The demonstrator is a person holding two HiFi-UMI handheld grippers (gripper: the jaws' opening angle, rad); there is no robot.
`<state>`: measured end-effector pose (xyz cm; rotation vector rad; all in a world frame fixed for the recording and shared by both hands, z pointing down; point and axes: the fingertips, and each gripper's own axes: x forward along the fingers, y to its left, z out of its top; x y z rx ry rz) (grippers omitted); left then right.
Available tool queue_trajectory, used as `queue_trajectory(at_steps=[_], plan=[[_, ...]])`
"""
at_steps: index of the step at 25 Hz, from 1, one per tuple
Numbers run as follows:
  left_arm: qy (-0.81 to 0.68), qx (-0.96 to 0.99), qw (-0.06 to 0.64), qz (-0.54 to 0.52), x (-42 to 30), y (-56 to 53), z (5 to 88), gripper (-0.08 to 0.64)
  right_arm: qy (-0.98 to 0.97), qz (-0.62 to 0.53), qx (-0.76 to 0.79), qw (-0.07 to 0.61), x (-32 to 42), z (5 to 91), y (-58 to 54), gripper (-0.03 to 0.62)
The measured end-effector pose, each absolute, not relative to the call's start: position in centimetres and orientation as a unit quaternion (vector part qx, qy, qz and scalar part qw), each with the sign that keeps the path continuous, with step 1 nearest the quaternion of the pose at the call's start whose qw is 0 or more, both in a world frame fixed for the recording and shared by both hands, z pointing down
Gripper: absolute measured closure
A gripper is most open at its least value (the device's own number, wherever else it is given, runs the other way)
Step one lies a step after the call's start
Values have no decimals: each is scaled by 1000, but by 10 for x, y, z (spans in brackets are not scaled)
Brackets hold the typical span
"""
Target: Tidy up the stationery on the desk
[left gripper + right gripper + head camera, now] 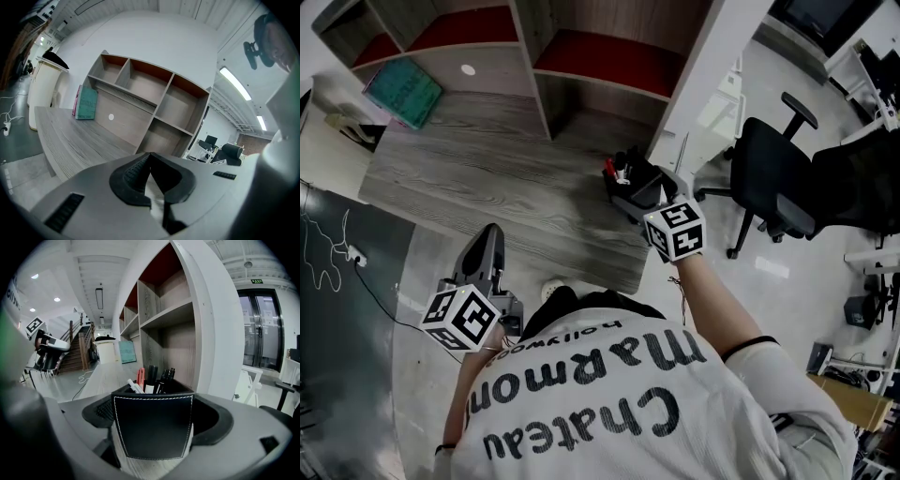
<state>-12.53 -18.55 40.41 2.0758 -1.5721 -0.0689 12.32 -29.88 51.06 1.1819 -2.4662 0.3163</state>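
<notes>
Above the rim of the pen holder (153,425), only pen tops (151,373) show.

White T-shirt (656,403), black lettering, black-edged sleeve (766,359). Grey left gripper (491,234), right gripper (634,184); black-white marker cubes (459,319).

Left tool (149,164) closed, right tool (152,425) gripping

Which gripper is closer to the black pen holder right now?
Right. The right gripper has the pen holder between its jaws; the left gripper sits at the near edge of the desk, well away.
</notes>
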Motion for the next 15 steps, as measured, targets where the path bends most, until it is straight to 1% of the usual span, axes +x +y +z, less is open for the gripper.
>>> queue_trajectory(at_steps=[15], plan=[[-581, 767, 269, -30, -123, -182, 403, 545, -875, 121, 424, 199, 132, 516, -287, 147]])
